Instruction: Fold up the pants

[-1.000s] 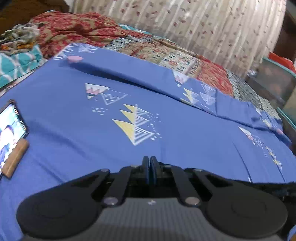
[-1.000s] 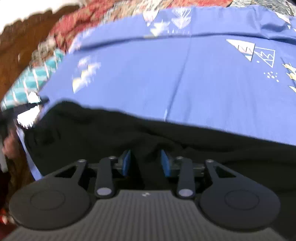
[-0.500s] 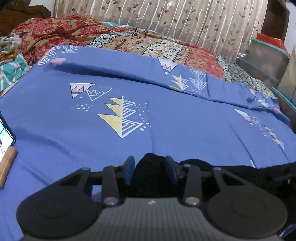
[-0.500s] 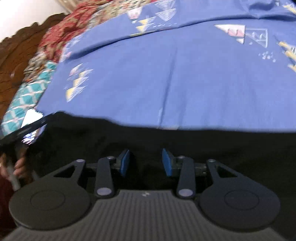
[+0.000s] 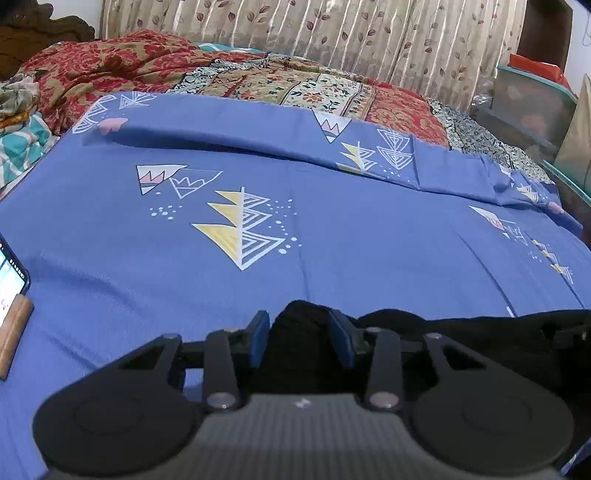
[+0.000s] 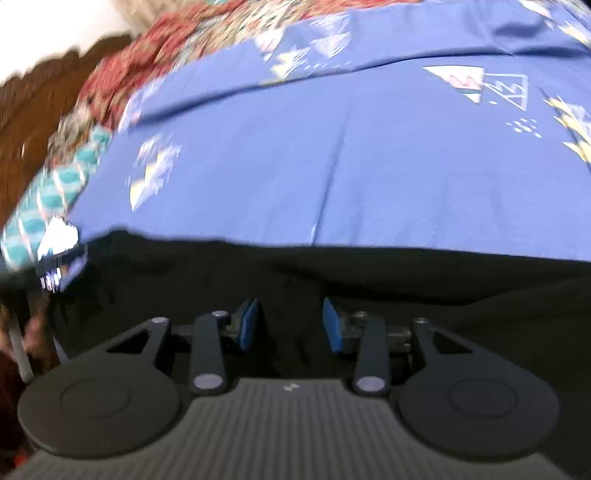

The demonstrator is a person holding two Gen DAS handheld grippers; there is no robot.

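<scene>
The black pants lie across the near edge of the bed, their long axis running left to right under both tools; which end is the waist cannot be told.

In the left wrist view a bunched fold of the black cloth fills the gap of the left gripper, and its blue pads sit against that fold on both sides, pinching it. A second ago these jaws were pressed together with nothing between them and no black cloth in sight; they have since opened and have just been closing a little on the fold.

In the right wrist view the right gripper has its blue pads held apart with black cloth between them; whether they press on it cannot be told, as the picture is blurred. Its gap matches the earlier pictures.

Beyond the pants the blue bedsheet with triangle prints stretches away. Only the left view shows the phone on its wooden stand clearly at the left edge, then the red patterned blanket and the leaf-print curtain at the far side. Only the right view shows the full dark width of the pants, a hand at the near left, and the brown headboard.
</scene>
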